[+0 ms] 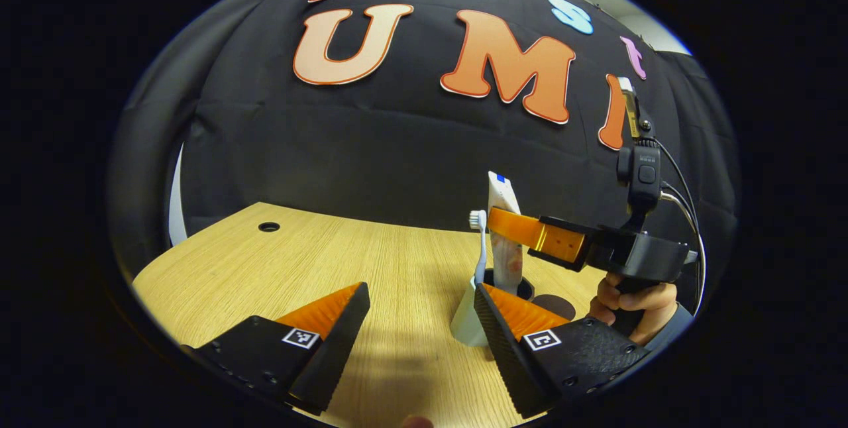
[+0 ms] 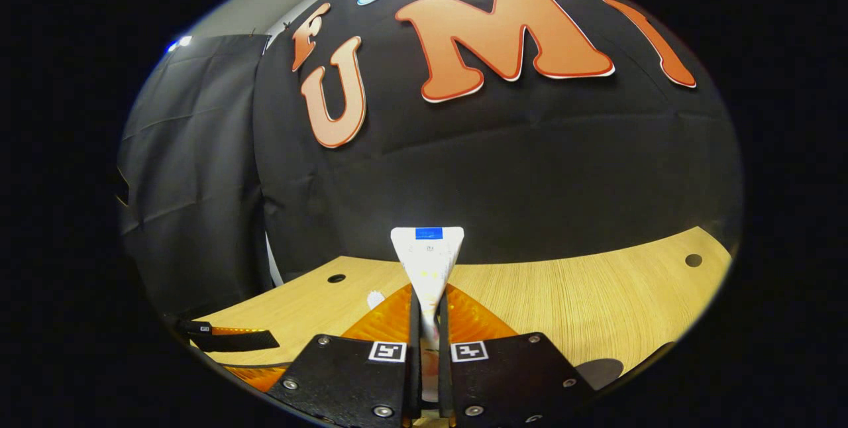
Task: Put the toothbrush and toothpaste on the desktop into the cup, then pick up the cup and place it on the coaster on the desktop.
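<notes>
Pale wood grain runs across the desk point(image 1: 265, 269), and on it stands the cup point(image 1: 467, 322), with the toothbrush point(image 1: 480, 242) already upright inside it, bristles up. My right hand-held gripper point(image 2: 427, 312) is clamped on the toothpaste point(image 2: 427, 259), both fingers pressing its flat sides; the tube stands vertical, crimped end up, its lower end down in the cup's mouth. My left hand-held gripper point(image 1: 421, 312) is spread wide with nothing in it, just in front of the cup, which sits against its right finger. The dark round coaster point(image 1: 553, 305) lies just beyond the cup, towards my right hand point(image 1: 629, 309). I judge letting go is next; the left is nearer for lifting the cup.
</notes>
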Motion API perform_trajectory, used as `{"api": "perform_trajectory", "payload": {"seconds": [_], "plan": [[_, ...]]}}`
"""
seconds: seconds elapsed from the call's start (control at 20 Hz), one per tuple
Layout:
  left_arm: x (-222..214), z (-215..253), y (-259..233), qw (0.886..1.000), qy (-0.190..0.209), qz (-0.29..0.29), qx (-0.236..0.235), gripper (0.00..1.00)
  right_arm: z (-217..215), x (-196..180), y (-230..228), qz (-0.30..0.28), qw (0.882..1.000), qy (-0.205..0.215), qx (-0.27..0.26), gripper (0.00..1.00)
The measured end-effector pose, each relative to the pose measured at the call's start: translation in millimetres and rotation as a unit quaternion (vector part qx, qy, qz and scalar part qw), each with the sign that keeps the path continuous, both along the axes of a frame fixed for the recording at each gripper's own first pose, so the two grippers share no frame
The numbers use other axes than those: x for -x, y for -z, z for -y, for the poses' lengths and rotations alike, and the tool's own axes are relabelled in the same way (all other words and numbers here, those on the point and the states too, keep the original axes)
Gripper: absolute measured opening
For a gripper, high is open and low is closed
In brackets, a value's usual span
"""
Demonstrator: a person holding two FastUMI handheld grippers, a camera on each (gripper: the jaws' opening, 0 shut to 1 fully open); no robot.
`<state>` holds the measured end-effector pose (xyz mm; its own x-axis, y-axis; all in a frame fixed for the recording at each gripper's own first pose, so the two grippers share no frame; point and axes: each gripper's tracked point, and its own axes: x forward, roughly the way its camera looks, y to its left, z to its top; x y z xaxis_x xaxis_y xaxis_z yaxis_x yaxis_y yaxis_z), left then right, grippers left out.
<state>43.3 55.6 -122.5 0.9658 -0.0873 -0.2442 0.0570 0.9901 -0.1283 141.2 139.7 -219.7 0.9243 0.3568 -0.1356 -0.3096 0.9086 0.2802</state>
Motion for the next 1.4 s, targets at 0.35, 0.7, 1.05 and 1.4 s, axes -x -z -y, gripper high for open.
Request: {"api": "perform_trajectory", "payload": {"seconds": [0.35,0.7,1.05,1.4], "plan": [[4,2,4,1.000,-0.003,-0.016,0.009,0.95,1,16,3,-0.013,0.999,-0.011,0.028,0.26],[10,17,12,0.999,0.012,-0.041,0.011,0.95,15,29,-24,0.012,1.000,-0.011,0.026,0.59],[4,59,13,0.995,0.045,-0.087,0.007,0.95,49,48,-53,0.034,0.999,0.003,0.020,0.80],[-12,94,13,0.987,0.075,-0.142,-0.009,0.96,106,70,-70,0.051,0.997,0.036,0.037,0.90]]}}
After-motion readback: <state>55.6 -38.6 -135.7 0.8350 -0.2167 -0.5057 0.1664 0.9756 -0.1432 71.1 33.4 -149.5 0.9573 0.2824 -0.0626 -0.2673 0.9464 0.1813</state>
